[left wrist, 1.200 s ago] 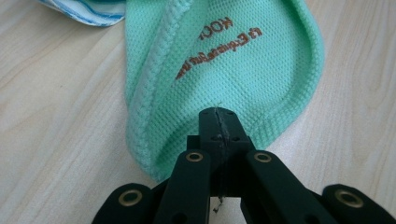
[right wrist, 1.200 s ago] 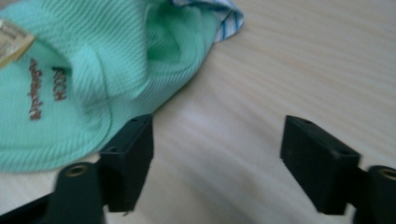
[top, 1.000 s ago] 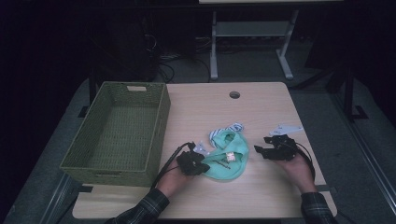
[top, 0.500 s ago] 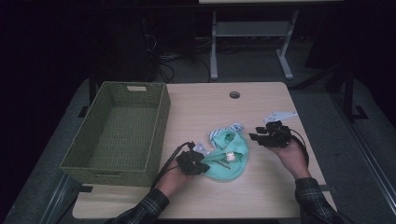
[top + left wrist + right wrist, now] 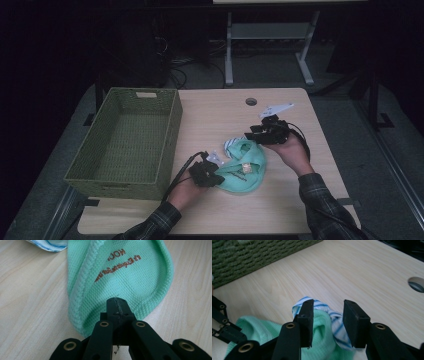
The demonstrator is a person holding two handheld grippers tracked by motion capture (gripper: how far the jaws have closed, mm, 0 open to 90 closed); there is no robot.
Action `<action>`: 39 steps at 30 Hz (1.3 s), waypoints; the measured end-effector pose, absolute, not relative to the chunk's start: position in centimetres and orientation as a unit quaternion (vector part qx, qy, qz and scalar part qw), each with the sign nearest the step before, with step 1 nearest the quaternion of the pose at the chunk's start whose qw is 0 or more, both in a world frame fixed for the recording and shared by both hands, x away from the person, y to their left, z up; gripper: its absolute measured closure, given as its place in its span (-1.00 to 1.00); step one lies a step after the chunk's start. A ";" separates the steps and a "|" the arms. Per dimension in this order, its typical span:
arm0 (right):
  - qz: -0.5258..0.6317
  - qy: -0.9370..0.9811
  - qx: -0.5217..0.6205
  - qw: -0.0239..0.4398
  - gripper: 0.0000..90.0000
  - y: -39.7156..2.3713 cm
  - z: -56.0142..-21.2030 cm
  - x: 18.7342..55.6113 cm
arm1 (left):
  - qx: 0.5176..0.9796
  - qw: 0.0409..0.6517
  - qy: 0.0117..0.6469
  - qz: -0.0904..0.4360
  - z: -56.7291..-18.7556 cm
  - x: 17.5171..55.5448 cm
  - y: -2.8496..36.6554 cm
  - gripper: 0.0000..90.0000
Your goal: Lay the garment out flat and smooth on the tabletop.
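A mint-green waffle cloth [image 5: 246,169] with brown lettering lies crumpled at the table's front middle, and a white, blue-striped cloth [image 5: 230,144] peeks out at its far end. My left gripper [image 5: 209,176] is shut on the green cloth's [image 5: 120,272] near hem, and the left gripper view shows the jaws [image 5: 117,305] pressed together on it. My right gripper [image 5: 254,135] hovers over the pile's far right side. Its jaws [image 5: 329,308] have just been closing but stand apart. The striped cloth [image 5: 337,323] and the green cloth [image 5: 322,340] show through the gap, and no pad presses on them.
An empty green woven basket [image 5: 172,125] stands on the table's left half, and its wall [image 5: 249,257] is close behind the cloths. A round cable hole [image 5: 251,101] sits in the far middle of the wooden table [image 5: 220,115]. Dark floor and a metal stand lie beyond.
My right gripper has moved left and up from the table's right side to the far end of the cloth pile, and its jaws have narrowed. The left gripper has stayed still.
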State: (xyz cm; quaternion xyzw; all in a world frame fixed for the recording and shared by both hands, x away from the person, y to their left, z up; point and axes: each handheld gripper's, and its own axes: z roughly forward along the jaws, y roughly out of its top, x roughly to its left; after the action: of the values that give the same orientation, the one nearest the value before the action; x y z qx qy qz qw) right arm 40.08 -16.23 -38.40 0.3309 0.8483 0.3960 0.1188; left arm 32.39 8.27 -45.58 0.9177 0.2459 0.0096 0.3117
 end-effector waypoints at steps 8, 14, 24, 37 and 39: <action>0.370 0.868 0.315 0.104 0.31 -13.5 -39.9 41.3 | 0.919 0.308 0.246 0.010 -45.6 32.4 8.3 1.00; 0.356 0.879 0.304 0.095 0.26 -11.5 -40.9 41.9 | 0.919 0.307 0.247 0.009 -45.5 32.4 8.3 0.99; 0.310 0.903 0.282 0.099 0.23 -9.5 -42.8 42.3 | 0.918 0.308 0.251 0.006 -45.5 32.4 8.2 0.99; 0.273 0.920 0.263 0.100 0.39 -8.7 -45.1 42.4 | 0.919 0.306 0.250 0.006 -45.5 32.4 8.3 0.99; 0.271 0.920 0.266 0.100 0.52 -8.7 -45.2 42.4 | 0.919 0.306 0.249 0.007 -45.5 32.4 8.2 1.00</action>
State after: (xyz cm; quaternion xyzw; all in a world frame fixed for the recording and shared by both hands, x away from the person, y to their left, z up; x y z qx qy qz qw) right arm 42.43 -8.69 -45.24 0.2657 0.9196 0.2714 0.1002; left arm 32.40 8.24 -45.49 0.9189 0.2494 0.0069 0.3057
